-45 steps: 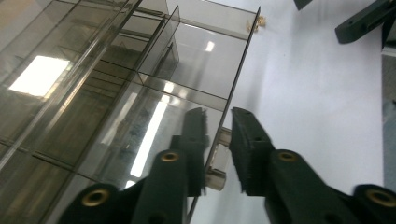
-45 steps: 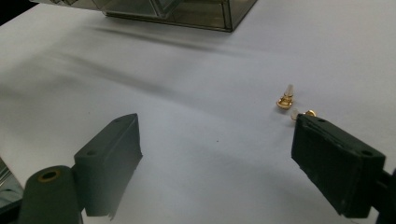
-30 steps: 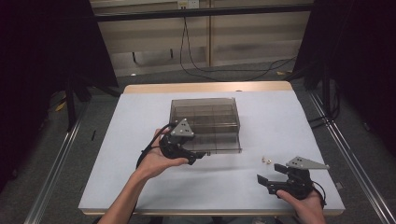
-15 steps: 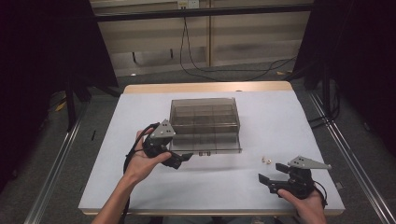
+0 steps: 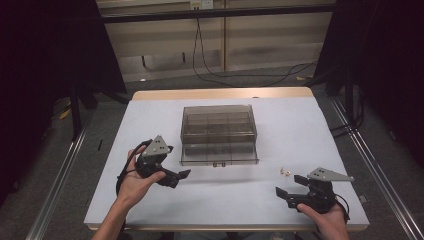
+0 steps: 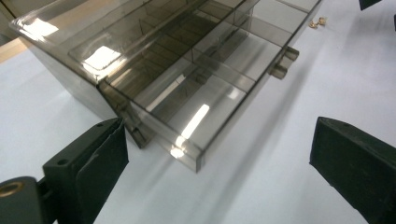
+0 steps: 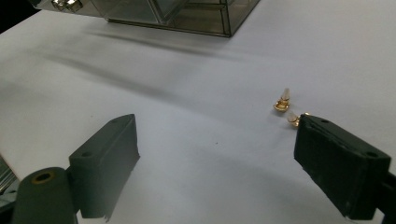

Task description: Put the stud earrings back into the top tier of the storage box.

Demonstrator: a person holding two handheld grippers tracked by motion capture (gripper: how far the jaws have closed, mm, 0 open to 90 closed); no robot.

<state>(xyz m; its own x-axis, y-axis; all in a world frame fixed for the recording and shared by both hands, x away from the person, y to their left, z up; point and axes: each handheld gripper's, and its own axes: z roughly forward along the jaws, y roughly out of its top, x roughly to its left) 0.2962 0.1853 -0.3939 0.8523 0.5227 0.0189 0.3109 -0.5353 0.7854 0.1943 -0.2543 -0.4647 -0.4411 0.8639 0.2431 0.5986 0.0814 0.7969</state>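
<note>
Two gold earrings (image 5: 285, 171) are seen on the white table (image 5: 150, 120), just off the right front corner of the smoky box (image 5: 218, 134), whose drawer is drawn out toward the person. They lie a little ahead of the right gripper (image 5: 287, 187), far nearer to it than to the left gripper (image 5: 180, 176); in the right gripper view they (image 7: 286, 108) sit beside the right-hand jaw tip, posts tilted up and away. Both pairs of jaws are spread wide and empty, the left having just been opening.
</note>
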